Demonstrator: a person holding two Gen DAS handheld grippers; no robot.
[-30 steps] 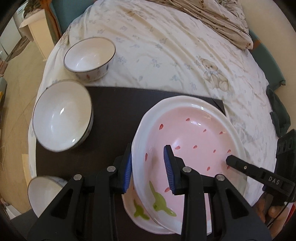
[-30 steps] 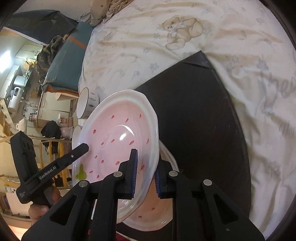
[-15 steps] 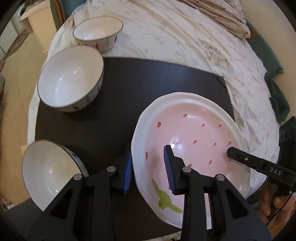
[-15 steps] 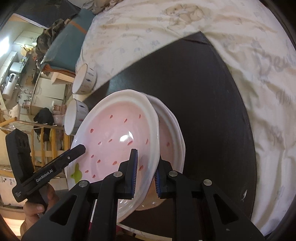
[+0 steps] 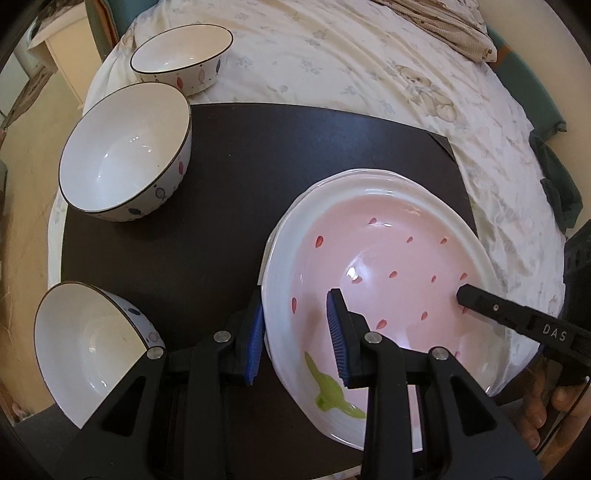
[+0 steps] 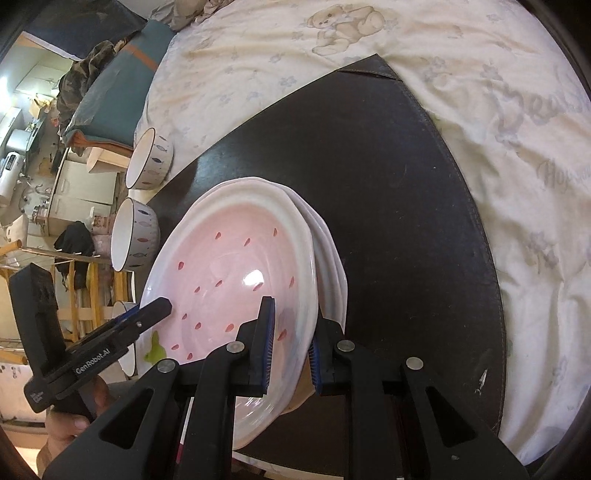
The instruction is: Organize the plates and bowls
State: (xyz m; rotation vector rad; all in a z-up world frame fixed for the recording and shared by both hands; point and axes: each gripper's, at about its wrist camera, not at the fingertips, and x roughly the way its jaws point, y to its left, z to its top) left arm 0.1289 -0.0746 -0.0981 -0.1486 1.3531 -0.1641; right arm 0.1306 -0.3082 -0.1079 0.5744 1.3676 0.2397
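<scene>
A pink strawberry plate (image 5: 388,280) lies on a stack of like plates on the dark mat (image 5: 258,155). My left gripper (image 5: 295,332) straddles its near-left rim, fingers wider than the rim. My right gripper (image 6: 290,341) straddles the opposite rim of the same plate (image 6: 236,280), and its jaws look slightly apart from the rim too. Three white fish-pattern bowls stand at the left: a small one (image 5: 181,59) on the sheet, a large one (image 5: 125,151) on the mat, and one (image 5: 88,350) at the near left.
The mat lies on a bed with a teddy-bear sheet (image 5: 369,66). A beige blanket (image 5: 443,26) is at the far end. The bed's left edge drops to the floor (image 5: 22,147). Furniture and clutter (image 6: 44,155) stand beyond the bed.
Both grippers have lowered the pink plate onto the plate stack on the mat. Their jaws have widened around its rim.
</scene>
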